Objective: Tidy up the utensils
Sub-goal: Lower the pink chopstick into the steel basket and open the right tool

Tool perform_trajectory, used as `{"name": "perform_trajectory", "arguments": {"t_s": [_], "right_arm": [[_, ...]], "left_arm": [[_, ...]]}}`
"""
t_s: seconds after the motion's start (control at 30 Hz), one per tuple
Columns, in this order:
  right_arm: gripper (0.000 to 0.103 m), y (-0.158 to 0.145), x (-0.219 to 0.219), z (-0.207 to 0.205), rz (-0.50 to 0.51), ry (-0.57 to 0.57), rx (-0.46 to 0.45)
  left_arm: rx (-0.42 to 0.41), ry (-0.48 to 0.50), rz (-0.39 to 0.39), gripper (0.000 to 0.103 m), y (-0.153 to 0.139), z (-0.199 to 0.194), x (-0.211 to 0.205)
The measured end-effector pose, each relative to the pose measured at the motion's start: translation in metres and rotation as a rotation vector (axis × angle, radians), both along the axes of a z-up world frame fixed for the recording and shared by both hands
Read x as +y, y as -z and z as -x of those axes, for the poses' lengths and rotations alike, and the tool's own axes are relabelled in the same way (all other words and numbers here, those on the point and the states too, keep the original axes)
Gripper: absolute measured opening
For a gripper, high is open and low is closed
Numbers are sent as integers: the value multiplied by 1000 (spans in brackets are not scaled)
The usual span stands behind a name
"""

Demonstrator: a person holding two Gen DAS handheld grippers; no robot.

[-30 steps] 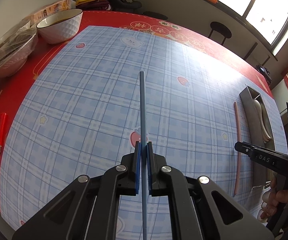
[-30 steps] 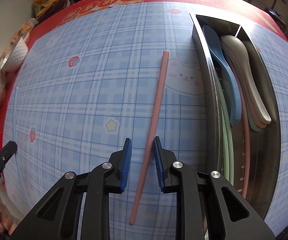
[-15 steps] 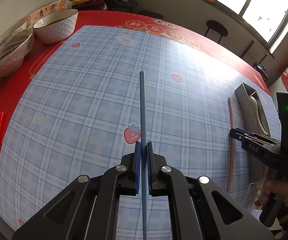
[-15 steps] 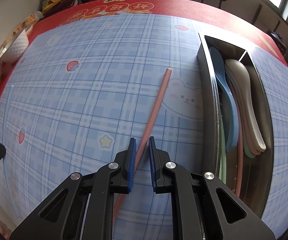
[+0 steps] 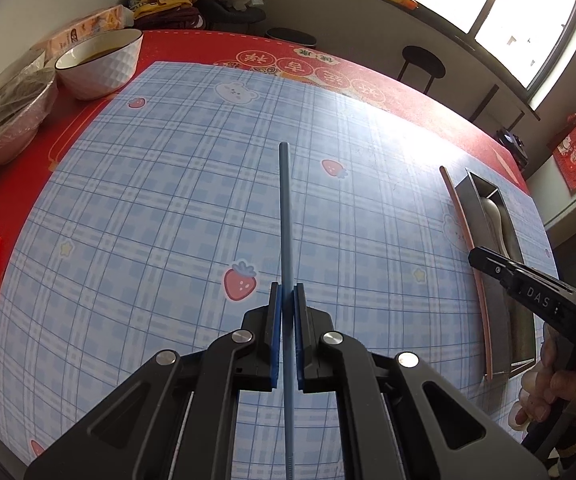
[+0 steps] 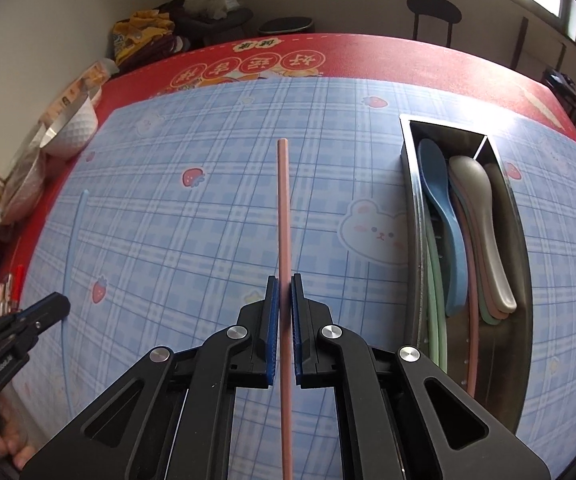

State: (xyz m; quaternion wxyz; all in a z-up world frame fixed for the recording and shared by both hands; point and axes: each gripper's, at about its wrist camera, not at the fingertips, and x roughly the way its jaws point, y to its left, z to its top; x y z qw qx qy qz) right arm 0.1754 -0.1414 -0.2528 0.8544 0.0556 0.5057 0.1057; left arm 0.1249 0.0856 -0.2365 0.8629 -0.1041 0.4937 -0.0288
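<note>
Left gripper (image 5: 286,292) fingers clamped on blue chopstick (image 5: 285,216), gripped near its back end so it points far along the fingers. Right gripper (image 6: 284,284) same on pink chopstick (image 6: 283,208), looks lifted off the counter (image 6: 192,240) for drop-in. Steel utensil tray (image 6: 413,216) sits right, two compartments: left one holds blue spoon (image 6: 439,208), stacked spoons topped by a grey one (image 6: 483,216), plus green and pink chopsticks; narrow right one looks empty.

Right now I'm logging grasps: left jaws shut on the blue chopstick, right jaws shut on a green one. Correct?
Not quite: the right gripper holds a pink chopstick, not green, as the right wrist view shows. The left gripper is shut on the blue chopstick.
</note>
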Motion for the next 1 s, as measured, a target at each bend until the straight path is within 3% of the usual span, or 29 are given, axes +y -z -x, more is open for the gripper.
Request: {"name": "perform_trajectory", "arguments": {"t_s": [0.3, 0.53, 1.0], "right_arm": [[6, -14, -55, 10, -74, 111, -32], [6, -5, -100, 21, -66, 175, -22], [6, 26, -107, 13, -52, 71, 51]], "left_arm": [[-10, 57, -5, 6, -5, -6, -34], [-7, 93, -20, 6, -5, -9, -60], [-8, 72, -44, 6, -8, -3, -78]]}}
